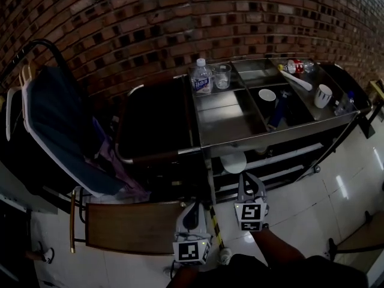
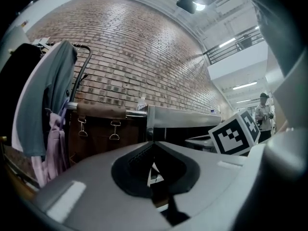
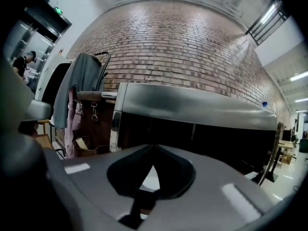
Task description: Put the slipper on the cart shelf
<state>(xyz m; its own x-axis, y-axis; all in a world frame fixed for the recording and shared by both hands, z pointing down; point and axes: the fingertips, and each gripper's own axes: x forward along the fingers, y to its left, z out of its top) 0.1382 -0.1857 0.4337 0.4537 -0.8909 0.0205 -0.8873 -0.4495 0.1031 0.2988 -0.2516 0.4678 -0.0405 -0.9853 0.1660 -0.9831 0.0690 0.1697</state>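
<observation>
A pale slipper (image 1: 234, 161) lies at the front edge of the cart's lower shelf (image 1: 282, 155), under the steel top (image 1: 231, 122). My right gripper (image 1: 248, 176) hangs just below and in front of the slipper, apart from it. Its jaws meet at the tips with nothing between them, and it (image 3: 153, 147) points roughly level at the cart's steel edge (image 3: 192, 107). My left gripper (image 1: 193, 204) sits lower left, above the floor beside a wooden seat. In its own view it (image 2: 153, 143) is shut and empty, and the right gripper's marker cube (image 2: 236, 134) shows at the right.
The cart top holds a water bottle (image 1: 202, 77), a glass (image 1: 222, 75), cups (image 1: 324, 95) and small items in compartments. A dark bag (image 1: 156, 122) hangs at the cart's left end. A chair draped with blue-grey clothing (image 1: 57, 125) and a wooden seat (image 1: 132, 227) stand left. A brick wall is behind.
</observation>
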